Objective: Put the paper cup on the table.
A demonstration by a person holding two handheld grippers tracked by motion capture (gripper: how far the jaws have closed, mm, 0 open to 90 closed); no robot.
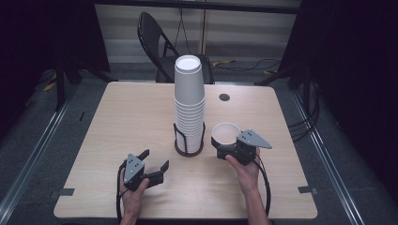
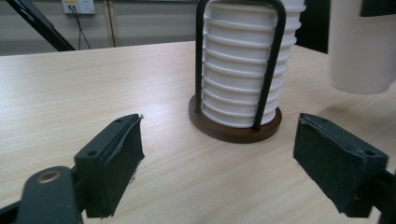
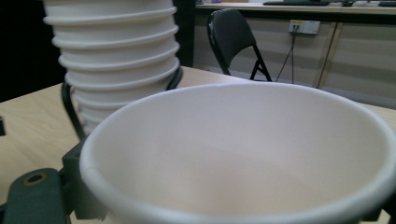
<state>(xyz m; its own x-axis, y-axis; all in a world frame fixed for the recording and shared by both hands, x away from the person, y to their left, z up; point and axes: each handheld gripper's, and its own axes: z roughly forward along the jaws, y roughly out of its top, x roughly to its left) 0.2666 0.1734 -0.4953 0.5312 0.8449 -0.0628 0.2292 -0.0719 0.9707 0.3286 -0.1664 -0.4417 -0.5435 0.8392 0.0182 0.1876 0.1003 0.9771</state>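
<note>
White paper cup: in the high view the single white paper cup sits right of centre, mouth up, pinched by the right gripper just off the tall stack of white paper cups in its black wire holder.
Left gripper view: the left gripper has its jaws spread, empty, low over the pale wooden table.
Right gripper view: the cup's rim sits at the lower centre, with the stack at the upper left.
Progress: one cup looks separated; setting it down remains.

Lab or studio: black curtains, floor rails, cables, folding chair, lone table.
</note>
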